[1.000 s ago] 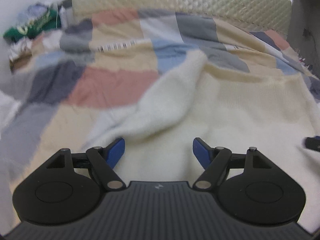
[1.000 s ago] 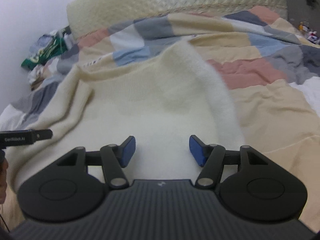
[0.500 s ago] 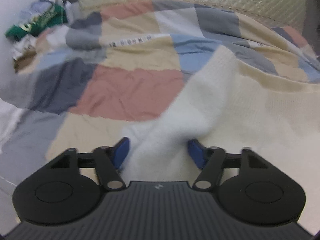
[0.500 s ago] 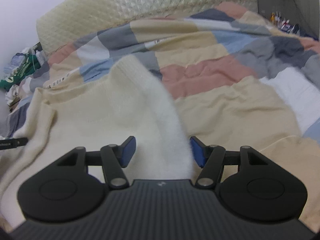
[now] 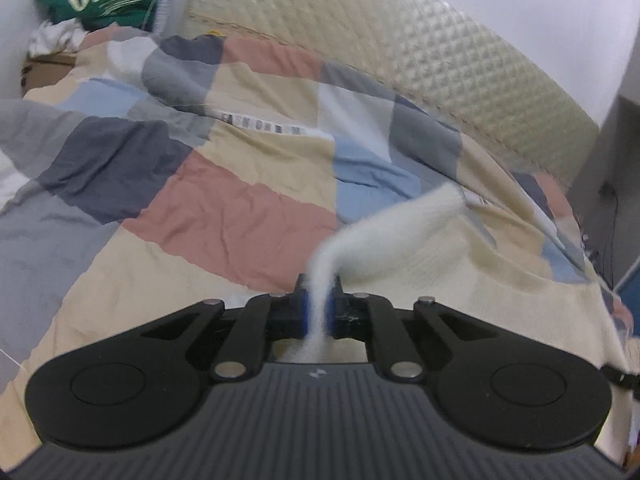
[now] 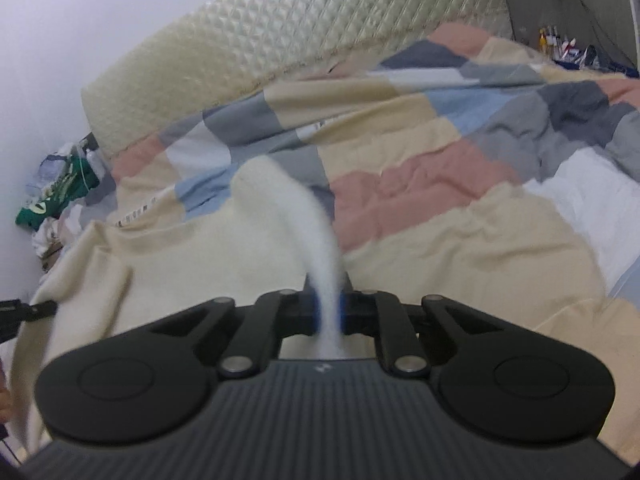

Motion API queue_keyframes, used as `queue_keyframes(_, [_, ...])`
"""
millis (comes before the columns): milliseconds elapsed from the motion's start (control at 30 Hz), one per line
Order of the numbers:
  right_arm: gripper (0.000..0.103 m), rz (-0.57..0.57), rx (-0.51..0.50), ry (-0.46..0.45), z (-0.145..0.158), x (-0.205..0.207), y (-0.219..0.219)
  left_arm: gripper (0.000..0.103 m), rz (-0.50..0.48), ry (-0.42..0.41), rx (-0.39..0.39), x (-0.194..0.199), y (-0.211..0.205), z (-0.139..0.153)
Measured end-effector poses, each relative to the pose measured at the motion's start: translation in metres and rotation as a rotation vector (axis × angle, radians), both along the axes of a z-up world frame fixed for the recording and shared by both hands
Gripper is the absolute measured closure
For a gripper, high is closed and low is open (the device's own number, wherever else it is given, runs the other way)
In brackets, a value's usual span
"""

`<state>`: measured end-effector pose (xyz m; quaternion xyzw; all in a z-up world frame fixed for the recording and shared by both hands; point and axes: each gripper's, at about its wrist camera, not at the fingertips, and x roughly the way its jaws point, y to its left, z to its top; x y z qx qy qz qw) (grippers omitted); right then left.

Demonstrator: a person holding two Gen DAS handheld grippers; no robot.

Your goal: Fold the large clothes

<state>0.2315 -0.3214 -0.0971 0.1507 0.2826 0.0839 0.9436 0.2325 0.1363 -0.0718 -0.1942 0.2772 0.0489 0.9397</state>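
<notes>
Both claws have closed since the earlier frames, when their blue pads stood apart on either side of the knit. Now the left gripper (image 5: pixel 318 306) is clamped on a raised fold of the cream sweater (image 5: pixel 400 228), and the right gripper (image 6: pixel 329 308) pinches another fold of the same sweater (image 6: pixel 200 256). Its body lies spread on the patchwork duvet (image 5: pixel 224 200), below the quilted headboard (image 5: pixel 400 48). A pile of clothes (image 5: pixel 104 0) sits beside the headboard's end.

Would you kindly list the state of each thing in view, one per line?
Left gripper: just closed, pinching a sweater sleeve.
Right gripper: just closed, pinching the other sleeve.
Cream sweater: spread on the bed, unfolded.
Patchwork quilt: rumpled, covering the bed.
</notes>
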Motion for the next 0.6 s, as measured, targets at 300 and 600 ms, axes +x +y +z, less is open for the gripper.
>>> queue_keyframes(300, [0.091, 0.016, -0.072, 0.134, -0.038, 0.016, 0.009, 0.093, 0.045, 0.196, 0.055, 0.025, 0.006, -0.046])
queue_keyframes(600, [0.088, 0.002, -0.031, 0.116, -0.027, 0.006, 0.007, 0.085, 0.017, 0.171, 0.113, 0.009, -0.011, -0.028])
